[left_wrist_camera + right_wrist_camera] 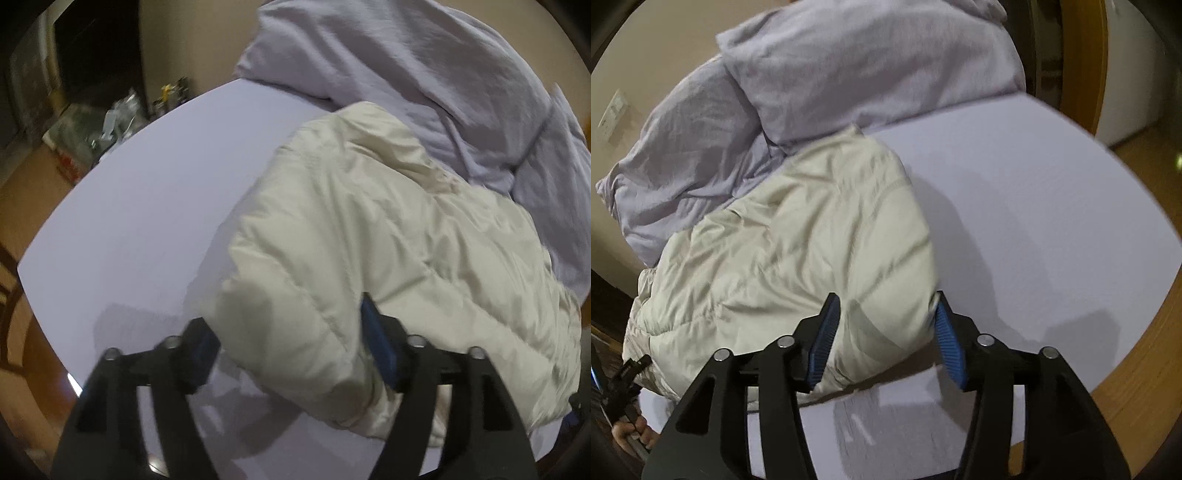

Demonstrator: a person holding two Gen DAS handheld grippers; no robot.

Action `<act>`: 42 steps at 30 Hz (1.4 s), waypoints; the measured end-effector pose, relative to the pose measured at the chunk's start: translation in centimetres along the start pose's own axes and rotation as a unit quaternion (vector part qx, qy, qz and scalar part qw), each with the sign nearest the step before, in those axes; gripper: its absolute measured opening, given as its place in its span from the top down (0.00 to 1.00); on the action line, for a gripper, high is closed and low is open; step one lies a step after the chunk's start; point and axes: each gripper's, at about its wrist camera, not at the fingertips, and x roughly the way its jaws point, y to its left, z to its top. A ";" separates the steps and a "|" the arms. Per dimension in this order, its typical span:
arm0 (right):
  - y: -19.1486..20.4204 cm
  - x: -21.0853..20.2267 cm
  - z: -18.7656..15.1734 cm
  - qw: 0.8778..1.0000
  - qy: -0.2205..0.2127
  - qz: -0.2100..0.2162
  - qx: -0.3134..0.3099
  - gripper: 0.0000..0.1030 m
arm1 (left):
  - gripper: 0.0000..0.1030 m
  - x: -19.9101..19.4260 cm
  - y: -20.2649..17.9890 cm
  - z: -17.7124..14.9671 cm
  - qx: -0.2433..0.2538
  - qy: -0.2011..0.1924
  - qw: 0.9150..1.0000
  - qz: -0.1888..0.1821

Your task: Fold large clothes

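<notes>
A cream quilted puffer jacket [369,229] lies bundled on the pale sheet-covered surface [147,206]. In the left wrist view my left gripper [284,317] hovers over the jacket's near left end. Its jaws stand wide apart and the pads do not press the fabric that bulges between them. In the right wrist view the same jacket [798,236] fills the middle left. My right gripper [886,299] is open over its near right corner, with its blue pads [823,339] clear of the cloth.
A crumpled lavender duvet [424,74] is heaped behind the jacket, against the beige wall, and shows again as the duvet [831,74] in the right wrist view. Wooden floor [1137,332] borders the surface. Clutter [110,122] sits beyond the far left edge. A person's hand [631,435] shows at lower left.
</notes>
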 end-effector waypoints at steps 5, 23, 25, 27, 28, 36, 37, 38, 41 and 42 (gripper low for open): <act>4.3 0.2 2.0 0.996 -0.035 -0.047 -0.073 0.41 | 0.22 0.8 0.5 0.5 -0.036 0.010 0.999 -0.007; 11.8 6.1 -1.2 0.979 0.037 -0.006 -0.202 0.38 | 0.59 1.2 -0.6 1.4 -0.072 0.001 0.997 -0.040; 11.9 6.8 -1.8 0.978 0.044 -0.011 -0.204 0.37 | 0.66 0.9 -0.6 1.6 -0.075 0.001 0.996 -0.050; 11.9 7.3 -2.2 0.977 0.049 -0.014 -0.205 0.36 | 0.71 0.2 -0.9 2.1 -0.073 -0.002 0.995 -0.065; 11.9 7.6 -2.2 0.978 0.052 -0.015 -0.203 0.36 | 0.74 -0.1 -1.0 2.2 -0.071 -0.004 0.995 -0.069; 12.0 8.6 -2.3 0.976 0.063 -0.022 -0.208 0.35 | 0.78 -4.6 -5.2 4.0 -0.040 -0.048 0.990 -0.127; 11.9 8.6 -2.2 0.976 0.063 -0.021 -0.209 0.35 | 0.79 -5.6 -6.3 4.1 -0.030 -0.059 0.988 -0.140; 11.8 8.6 -2.1 0.975 0.065 -0.020 -0.211 0.35 | 0.79 -6.2 -7.1 4.1 -0.023 -0.065 0.986 -0.148; 11.5 8.6 -1.9 0.975 0.069 -0.011 -0.212 0.35 | 0.79 -8.6 -10.6 3.9 0.011 -0.086 0.980 -0.179; 11.5 8.6 -1.7 0.975 0.070 -0.008 -0.212 0.35 | 0.79 -9.3 -11.9 3.7 0.025 -0.092 0.977 -0.189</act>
